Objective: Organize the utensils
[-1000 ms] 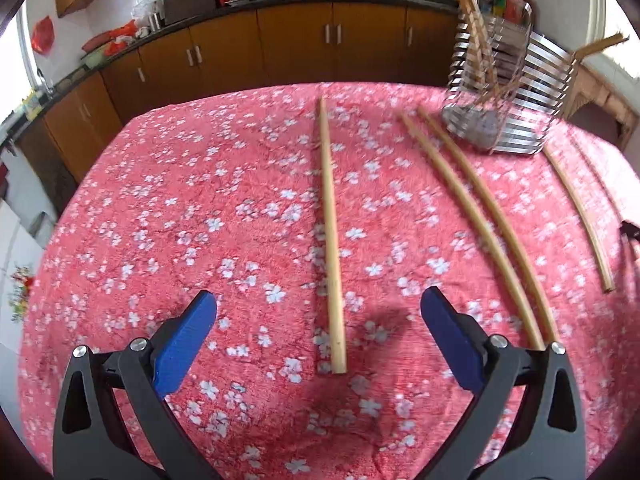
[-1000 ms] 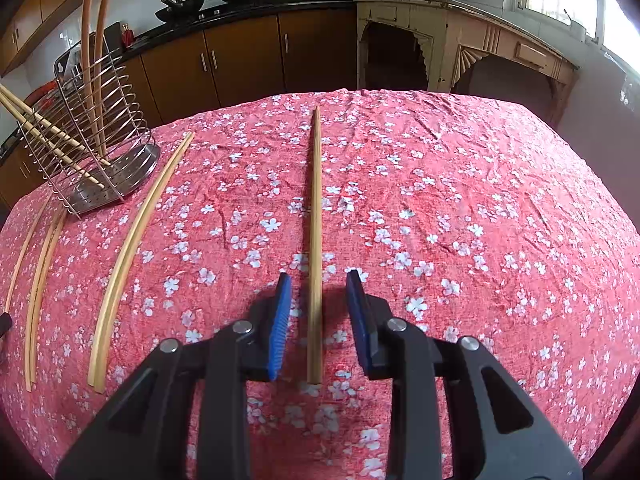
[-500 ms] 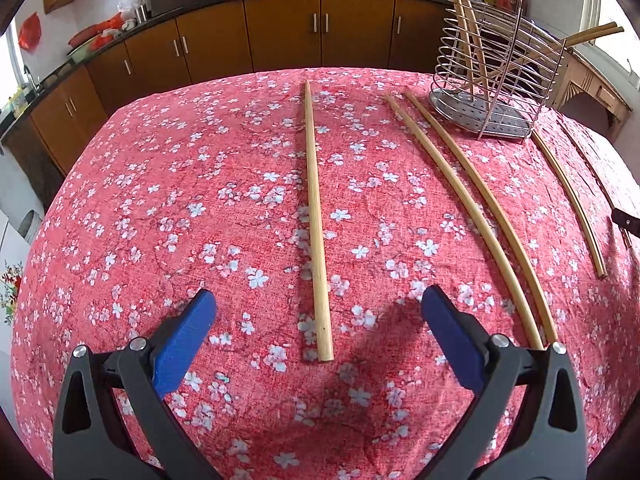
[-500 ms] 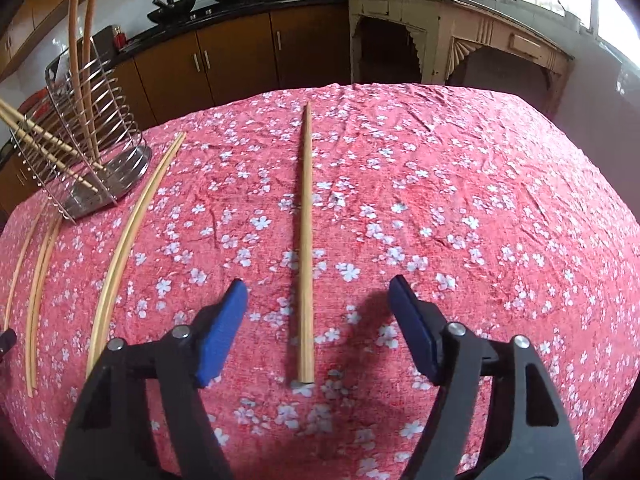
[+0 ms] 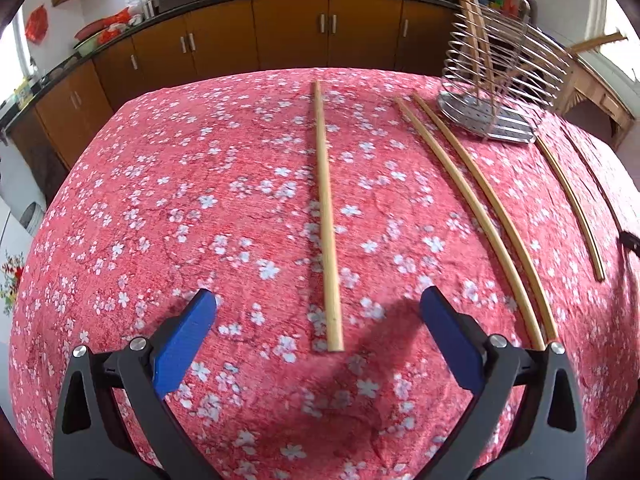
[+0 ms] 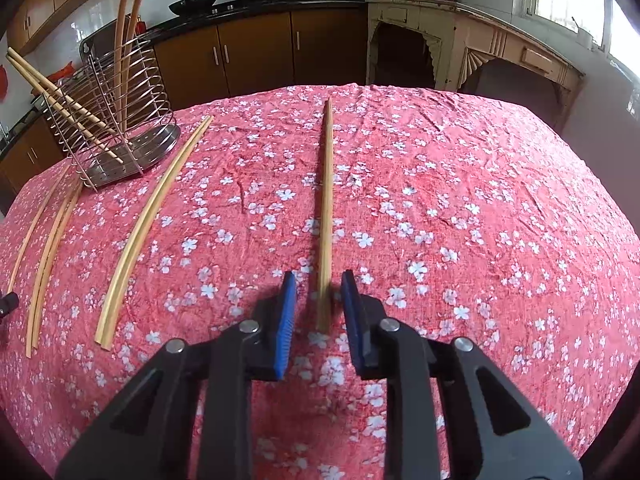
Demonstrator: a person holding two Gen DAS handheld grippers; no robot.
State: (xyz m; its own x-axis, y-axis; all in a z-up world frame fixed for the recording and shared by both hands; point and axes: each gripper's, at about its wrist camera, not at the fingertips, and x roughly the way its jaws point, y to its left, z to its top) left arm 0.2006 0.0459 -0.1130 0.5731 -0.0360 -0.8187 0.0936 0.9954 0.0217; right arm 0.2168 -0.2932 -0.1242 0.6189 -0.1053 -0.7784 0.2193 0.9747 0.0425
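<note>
Two hand-held black grippers with blue pads work over a table draped in a red cloth printed with white blossoms (image 6: 460,184), where long pale wooden chopsticks lie scattered beside a wire rack. In the right wrist view, the right gripper (image 6: 318,312) hangs low over the cloth with its jaws closing around the near end of a single straight wooden chopstick (image 6: 326,216); the stick sits between the two blue pads, with a sliver of gap visible on each side, so the pads are not yet pressing it. To its left lie a close pair of curved-looking chopsticks (image 6: 148,224), touching side by side, and farther left three more thin sticks (image 6: 48,248) near the cloth's edge. A silver wire utensil holder with a perforated metal base (image 6: 120,120) stands at the far left of the table, holding four chopsticks: two upright and two leaning out to the left. In the left wrist view, the left gripper (image 5: 318,320) hovers with its fingers spread wide, nothing between them but the near tip of another lone straight chopstick (image 5: 326,216) lying on the cloth just ahead. To the right of that stick lies the close pair (image 5: 480,216), then one thinner stick (image 5: 572,204), with the wire holder (image 5: 496,92) at the far right edge of the table. Brown kitchen cabinets under a dark counter (image 5: 292,36) line the wall behind.
</note>
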